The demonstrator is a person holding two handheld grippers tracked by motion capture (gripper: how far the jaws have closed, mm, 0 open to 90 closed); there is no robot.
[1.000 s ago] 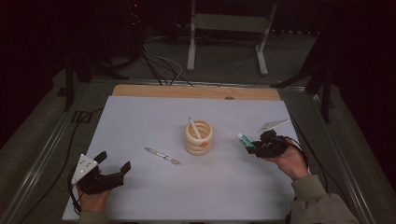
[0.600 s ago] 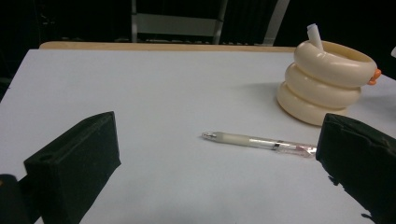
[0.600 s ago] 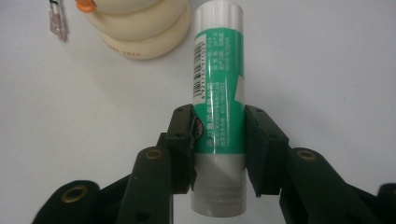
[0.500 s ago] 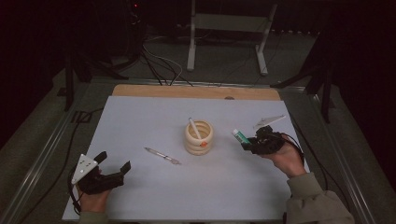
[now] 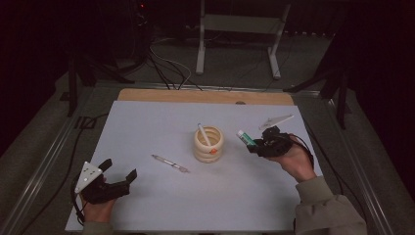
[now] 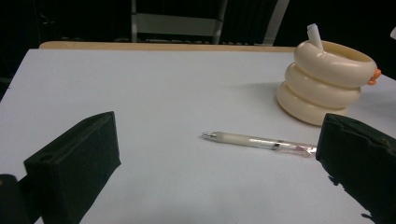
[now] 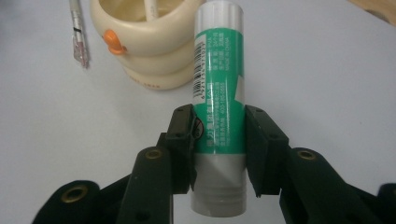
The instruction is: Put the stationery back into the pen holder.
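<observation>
Currently left gripper (image 5: 119, 180) at 7 o'clock, jaws spread, empty. Clear plastic pen (image 5: 169, 163) lies mid-sheet on white table (image 5: 147, 127). Right gripper (image 5: 256, 144) at 3 o'clock pinches green-and-white glue stick (image 7: 218, 93) beside cream ringed pen holder (image 5: 208, 144).

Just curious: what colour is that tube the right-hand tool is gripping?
The glue stick is green with white ends, clearest in the right gripper view.

Your right jaw hid the pen's (image 6: 258, 141) far end, and the cup (image 7: 144, 49) lost its rim past the frame's top.
</observation>
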